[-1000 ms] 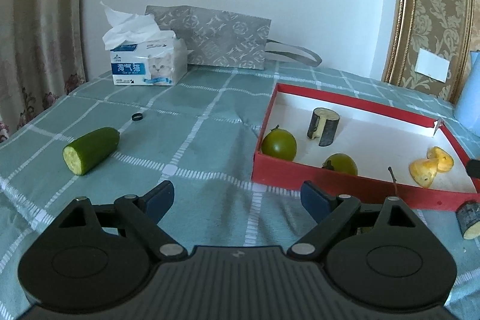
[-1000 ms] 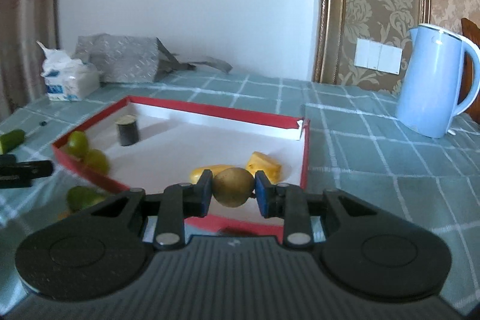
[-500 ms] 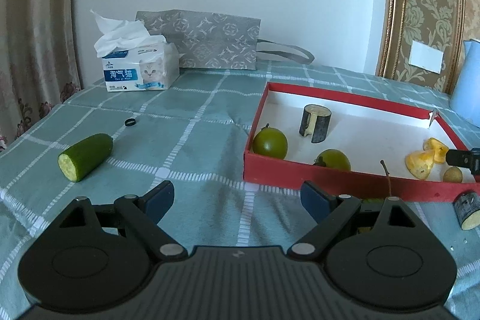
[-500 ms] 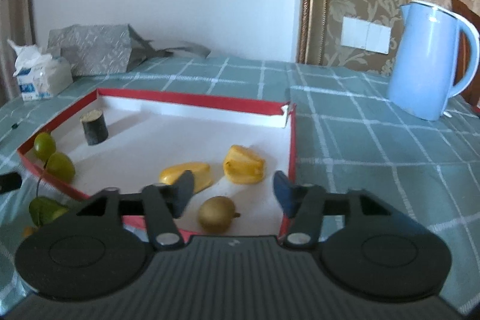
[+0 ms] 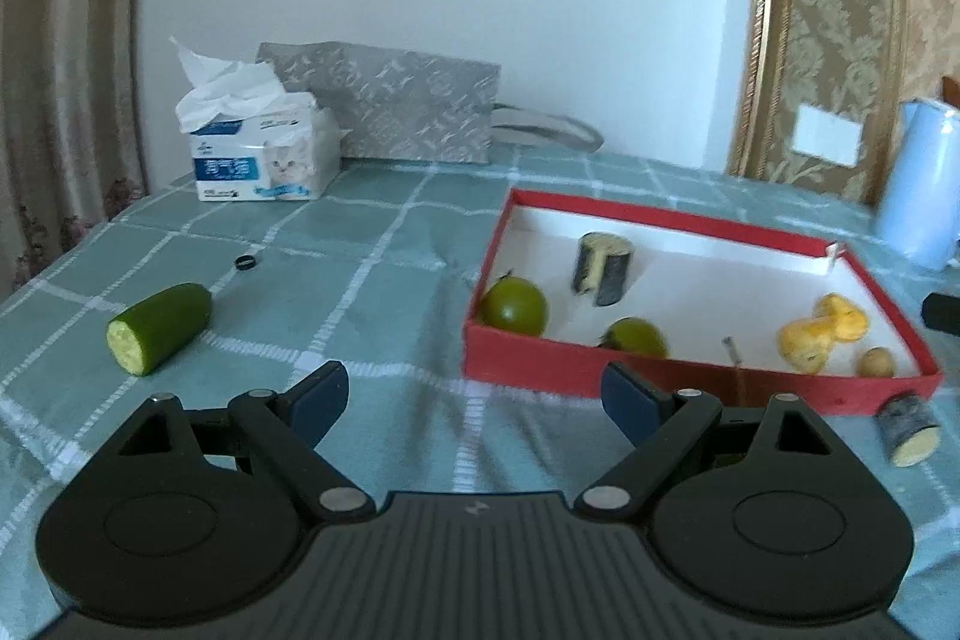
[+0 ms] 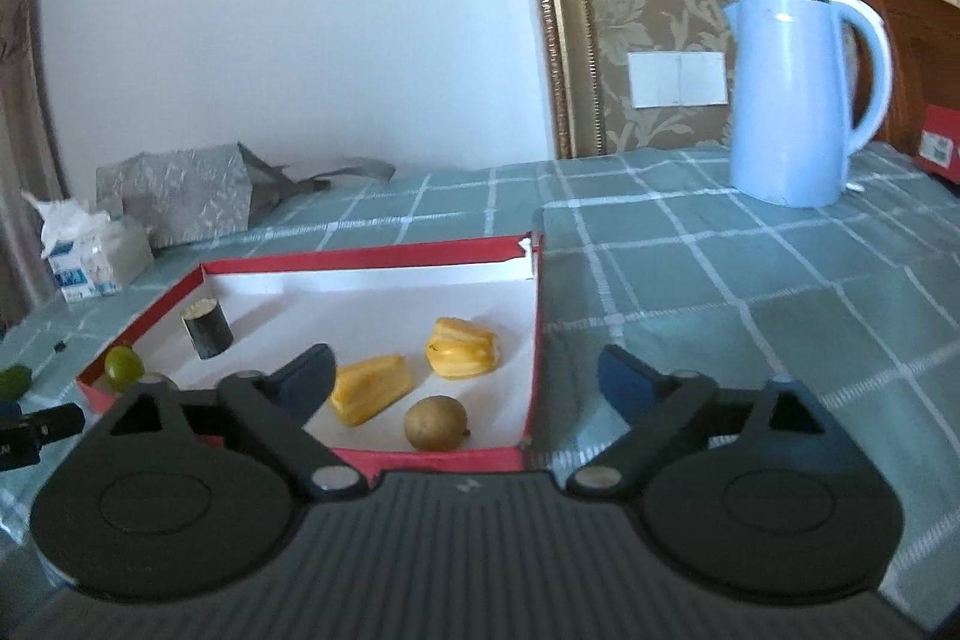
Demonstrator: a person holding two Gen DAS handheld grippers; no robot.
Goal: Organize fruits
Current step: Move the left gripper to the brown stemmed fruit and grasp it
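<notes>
Right tool [image 6: 465,370] has its blue pads spread wide, nothing between them, hovering at the near right corner of the red box [image 6: 536,316]. Small brown round fruit [image 6: 436,423] sits on the white floor of the box, lower centre of the right wrist view, just below the gap between the pads and not touching them; likely where it belongs, since it lies beside two yellow fruit pieces [image 6: 372,388] grouped in the same corner. Dark-skinned cut chunk [image 6: 206,328] stands upright at the far left of the box, green round fruits [image 6: 124,363] against the left wall, so the box looks like the collecting spot.

Left tool [image 5: 474,391] is also wide apart and empty, over bare desk [image 5: 372,316] at lower centre of the left wrist view, between the box and the loose items. Cut cucumber half [image 5: 159,327] lies on the desk at mid left, well apart from the box, cut face toward the camera. Another dark-skinned chunk [image 5: 906,427] lies on its side at lower right, just outside the box's near wall. Both are judged still to be put away; something greenish shows behind the left tool's right arm, too hidden to name.

Tissue box [image 5: 261,154], grey bag [image 5: 414,106], and small black ring [image 5: 245,262] sit upper left; blue kettle [image 6: 798,100] upper right in the right wrist view.
</notes>
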